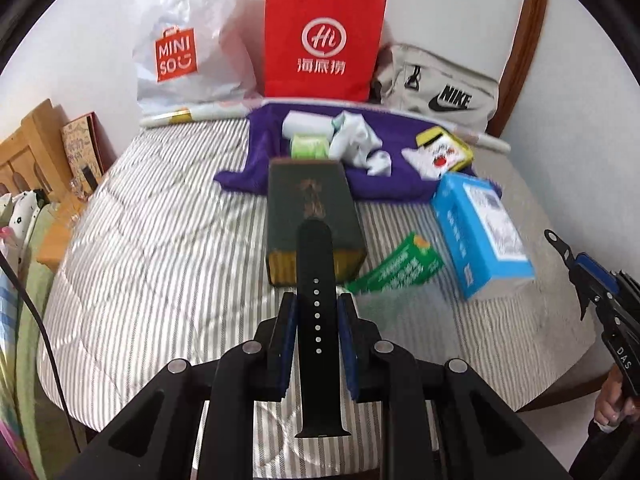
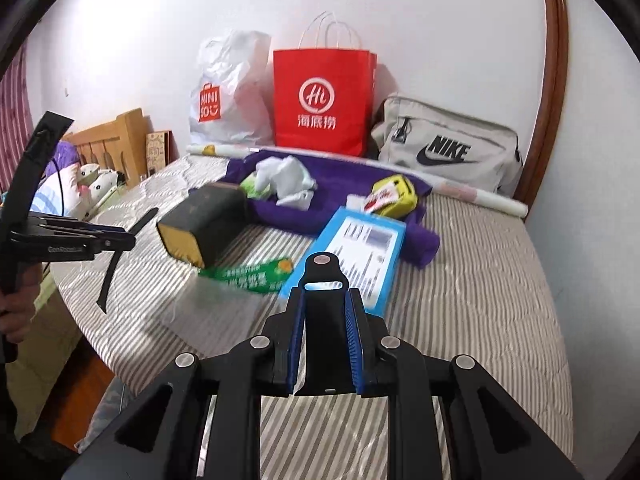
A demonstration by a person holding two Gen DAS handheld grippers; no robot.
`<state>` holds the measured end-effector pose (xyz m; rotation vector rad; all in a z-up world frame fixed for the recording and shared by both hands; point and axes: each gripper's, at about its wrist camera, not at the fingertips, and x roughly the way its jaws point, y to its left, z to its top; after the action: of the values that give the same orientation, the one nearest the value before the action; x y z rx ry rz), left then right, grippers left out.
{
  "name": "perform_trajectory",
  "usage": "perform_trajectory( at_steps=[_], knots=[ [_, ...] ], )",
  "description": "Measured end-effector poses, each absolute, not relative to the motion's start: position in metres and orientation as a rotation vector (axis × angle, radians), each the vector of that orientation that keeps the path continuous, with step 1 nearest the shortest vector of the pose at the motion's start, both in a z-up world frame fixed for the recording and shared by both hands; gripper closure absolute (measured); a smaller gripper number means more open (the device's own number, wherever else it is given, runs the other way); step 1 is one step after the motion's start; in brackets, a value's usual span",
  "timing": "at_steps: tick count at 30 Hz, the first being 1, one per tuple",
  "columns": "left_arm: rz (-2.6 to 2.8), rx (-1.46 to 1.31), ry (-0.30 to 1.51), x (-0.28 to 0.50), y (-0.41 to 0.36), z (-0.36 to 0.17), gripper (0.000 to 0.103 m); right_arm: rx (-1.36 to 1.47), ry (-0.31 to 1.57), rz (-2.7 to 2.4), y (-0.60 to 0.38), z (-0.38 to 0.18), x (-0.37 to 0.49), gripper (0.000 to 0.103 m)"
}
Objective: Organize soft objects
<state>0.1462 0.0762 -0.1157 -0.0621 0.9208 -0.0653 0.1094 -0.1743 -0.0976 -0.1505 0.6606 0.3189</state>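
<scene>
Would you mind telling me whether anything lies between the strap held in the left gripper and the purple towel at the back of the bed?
Yes. The dark green box lies directly ahead of the black watch strap in the left gripper, between it and the purple towel.

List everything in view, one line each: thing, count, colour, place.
Watch strap halves: two, black, one per gripper.
Dark box: one, green-black, mid bed.
Blue box: one, beside it.
Green packet: one, between the boxes.
Purple towel: one, far side, holding small items.
Red bag: one, at wall.
White bag: one, beside red bag.
Nike bag: one, grey, far corner.
Left gripper: shut on strap.
Right gripper: shut on strap.
</scene>
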Motion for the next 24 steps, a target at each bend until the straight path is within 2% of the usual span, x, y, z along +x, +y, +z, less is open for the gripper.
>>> perform_trajectory(
  at_steps=[9,24],
  knots=[
    [-0.072,-0.077,0.875,0.182,0.083,-0.085,0.083,-0.120,0.629,0.329,-0.172,-0.075,0.141,0.083],
    [-0.127,-0.103,0.877,0.264,0.082,-0.077,0.083,-0.082,0.634,0.337,-0.167,-0.060,0.212,0.083]
  ],
)
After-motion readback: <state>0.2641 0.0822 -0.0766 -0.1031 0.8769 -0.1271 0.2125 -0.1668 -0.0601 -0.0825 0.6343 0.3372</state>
